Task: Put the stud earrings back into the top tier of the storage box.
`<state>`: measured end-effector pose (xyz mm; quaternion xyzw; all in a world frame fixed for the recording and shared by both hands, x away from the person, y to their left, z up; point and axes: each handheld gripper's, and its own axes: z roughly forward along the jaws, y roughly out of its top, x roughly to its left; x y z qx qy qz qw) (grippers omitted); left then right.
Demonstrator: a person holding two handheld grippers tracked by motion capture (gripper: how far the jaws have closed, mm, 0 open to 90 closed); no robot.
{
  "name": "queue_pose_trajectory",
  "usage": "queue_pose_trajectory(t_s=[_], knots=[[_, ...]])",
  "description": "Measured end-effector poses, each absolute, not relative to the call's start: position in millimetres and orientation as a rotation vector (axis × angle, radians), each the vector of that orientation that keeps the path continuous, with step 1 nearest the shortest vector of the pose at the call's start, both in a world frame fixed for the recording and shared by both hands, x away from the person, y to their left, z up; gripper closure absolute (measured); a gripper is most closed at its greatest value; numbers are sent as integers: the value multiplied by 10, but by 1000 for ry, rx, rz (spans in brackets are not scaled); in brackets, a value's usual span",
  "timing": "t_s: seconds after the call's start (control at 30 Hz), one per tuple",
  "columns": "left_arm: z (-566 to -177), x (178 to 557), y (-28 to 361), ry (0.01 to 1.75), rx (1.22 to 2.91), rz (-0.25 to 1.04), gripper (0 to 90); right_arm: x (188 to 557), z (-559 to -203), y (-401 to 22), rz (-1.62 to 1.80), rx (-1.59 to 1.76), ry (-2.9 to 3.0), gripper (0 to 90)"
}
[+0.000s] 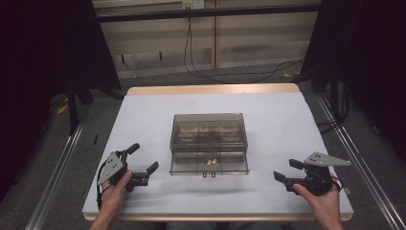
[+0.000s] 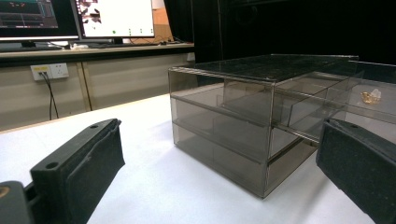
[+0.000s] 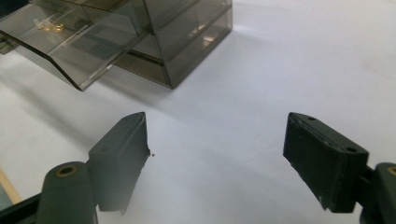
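1. A smoky clear plastic drawer box [image 1: 208, 135] stands in the middle of the white-topped table [image 1: 143, 120], and I'll place everything else from it.
2. Its upper drawer [image 1: 209, 163] is pulled out toward the person, and a few small gold pieces [image 1: 212, 161] lie inside, near the middle of the drawer's floor.
3. The left gripper [image 1: 143, 159] rests on the table to the box's near left, well apart from it, held in the person's left hand [image 1: 117, 188]. Its jaws are spread wide with nothing between them.
4. In the left gripper view the box's corner sits between the two jaws, farther off.
5. The right gripper [image 1: 287, 170] sits to the box's near right, also well clear, in the right hand [image 1: 321, 194]. Its jaws gape wide too, over bare white tabletop.
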<state>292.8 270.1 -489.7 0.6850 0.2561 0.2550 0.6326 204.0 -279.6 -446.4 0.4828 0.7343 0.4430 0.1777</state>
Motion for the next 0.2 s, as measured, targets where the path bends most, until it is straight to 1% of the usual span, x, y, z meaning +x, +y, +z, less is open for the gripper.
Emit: queue_pose_trajectory(t_s=[0.2], knots=[[-4898,2926,2693,586,1564,580,7,2008,-4508,-2841,1250,1383,2055,203]])
